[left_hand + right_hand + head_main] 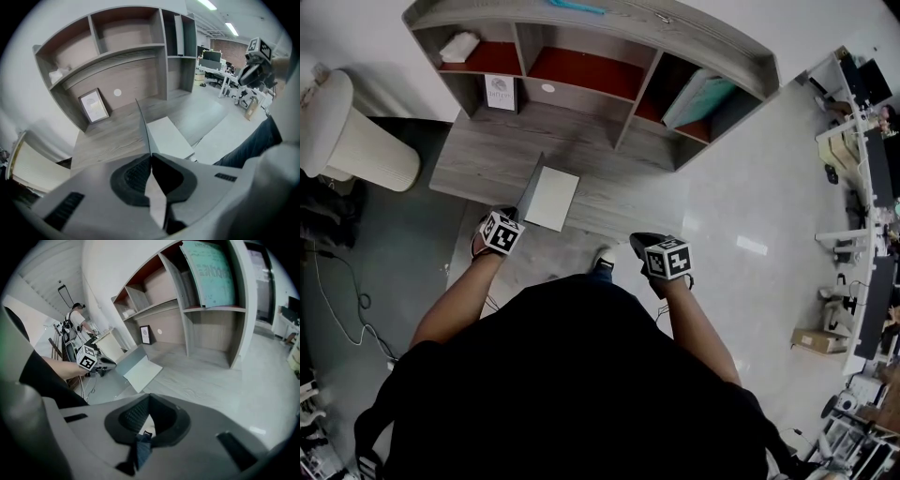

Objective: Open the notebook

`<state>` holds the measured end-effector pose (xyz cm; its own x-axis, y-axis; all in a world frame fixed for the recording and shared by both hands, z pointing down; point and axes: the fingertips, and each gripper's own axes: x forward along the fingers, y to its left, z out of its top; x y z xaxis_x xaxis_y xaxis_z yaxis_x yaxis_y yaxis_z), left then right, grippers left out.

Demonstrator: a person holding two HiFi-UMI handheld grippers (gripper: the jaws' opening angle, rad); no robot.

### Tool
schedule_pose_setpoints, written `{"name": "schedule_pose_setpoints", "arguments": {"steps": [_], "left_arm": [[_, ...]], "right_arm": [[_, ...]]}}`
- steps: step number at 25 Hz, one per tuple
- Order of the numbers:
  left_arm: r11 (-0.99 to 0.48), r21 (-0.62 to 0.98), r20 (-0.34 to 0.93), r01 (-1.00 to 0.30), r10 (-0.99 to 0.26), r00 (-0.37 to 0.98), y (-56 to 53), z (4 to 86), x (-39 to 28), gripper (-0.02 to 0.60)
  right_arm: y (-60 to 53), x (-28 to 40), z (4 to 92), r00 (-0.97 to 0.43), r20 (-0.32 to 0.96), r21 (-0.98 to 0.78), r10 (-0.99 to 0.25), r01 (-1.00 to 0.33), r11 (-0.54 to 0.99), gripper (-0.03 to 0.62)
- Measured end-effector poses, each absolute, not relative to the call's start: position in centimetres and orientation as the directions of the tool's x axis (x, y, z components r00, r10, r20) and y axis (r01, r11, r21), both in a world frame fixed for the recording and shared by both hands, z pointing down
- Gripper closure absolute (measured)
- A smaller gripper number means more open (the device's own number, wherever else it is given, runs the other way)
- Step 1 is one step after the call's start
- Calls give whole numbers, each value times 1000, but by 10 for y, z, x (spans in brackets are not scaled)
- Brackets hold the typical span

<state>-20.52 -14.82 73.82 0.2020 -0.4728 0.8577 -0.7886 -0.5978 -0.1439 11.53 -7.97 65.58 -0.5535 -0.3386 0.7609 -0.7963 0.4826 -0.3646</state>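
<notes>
Notebook (551,197) lies near the front edge of the worktop (619,178), left of centre in the head view. Its grey cover (530,190) stands up nearly on edge and a blank white page faces upward.

The left tongs (516,214) are clenched on the cover's free edge, which runs straight into the closed jaws in the left gripper view. The right tongs (637,240) are clenched with nothing between them. They hang over the floor (722,216), off the worktop's front edge and apart from the notebook.

Bare worktop extends right of the notebook and behind it to the shelf unit (581,19).

Shelf contents:
- Upper left compartment: a white bundle (457,47).
- Below it, against the back panel: a framed card (500,92).
- Right compartment: a teal board (698,98) leaning upright.

The worktop is grey wood grain and the compartment floors are red. The room floor is pale and glossy, and cables (342,300) trail at the frame's left.
</notes>
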Motion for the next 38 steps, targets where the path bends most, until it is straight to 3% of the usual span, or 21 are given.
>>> {"name": "schedule_pose_setpoints", "arguments": {"steps": [15, 38], "left_arm": [[-573, -172, 865, -801, -478, 156, -161, 743, -243, 563], [-527, -174, 866, -832, -484, 126, -169, 746, -273, 561]], "right_arm": [[-95, 143, 651, -501, 762, -332, -411, -846, 416, 594], [-86, 138, 647, -494, 764, -331, -415, -852, 405, 594]]}}
